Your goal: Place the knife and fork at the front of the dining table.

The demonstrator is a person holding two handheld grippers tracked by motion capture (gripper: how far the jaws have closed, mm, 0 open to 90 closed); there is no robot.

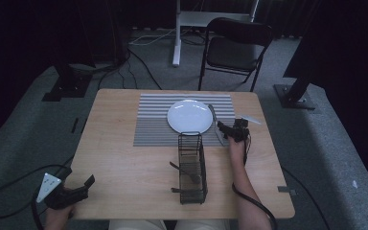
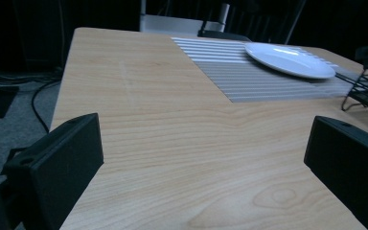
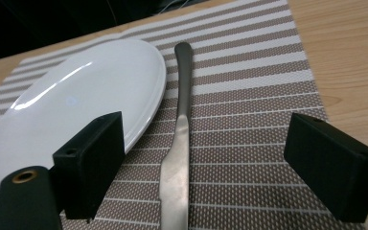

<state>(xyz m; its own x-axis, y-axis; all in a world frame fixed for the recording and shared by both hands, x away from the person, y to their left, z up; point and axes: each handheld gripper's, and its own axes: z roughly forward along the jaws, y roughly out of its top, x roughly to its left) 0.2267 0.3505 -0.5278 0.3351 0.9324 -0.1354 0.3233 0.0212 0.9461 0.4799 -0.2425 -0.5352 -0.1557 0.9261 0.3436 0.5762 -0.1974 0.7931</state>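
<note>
Lying flat on the striped placemat (image 3: 249,96), at three o'clock of the white plate (image 3: 76,100): knife (image 3: 179,143). Hovering over it, jaws wide apart: right gripper (image 3: 206,167). Resting at the table (image 1: 124,163) edge, seven o'clock, jaws apart, holding nothing: left gripper (image 1: 84,184).

White plate (image 1: 189,116), glossy, sits on a placemat (image 1: 153,125) striped grey and white. Silver knife (image 3: 178,158) gleams beside it. Pale wood-grain table (image 1: 124,172). Black wire caddy (image 1: 192,168) near the front. Both grippers' jaws are matte black. Grey carpet (image 1: 24,124), black chair (image 1: 235,48) far back.
</note>
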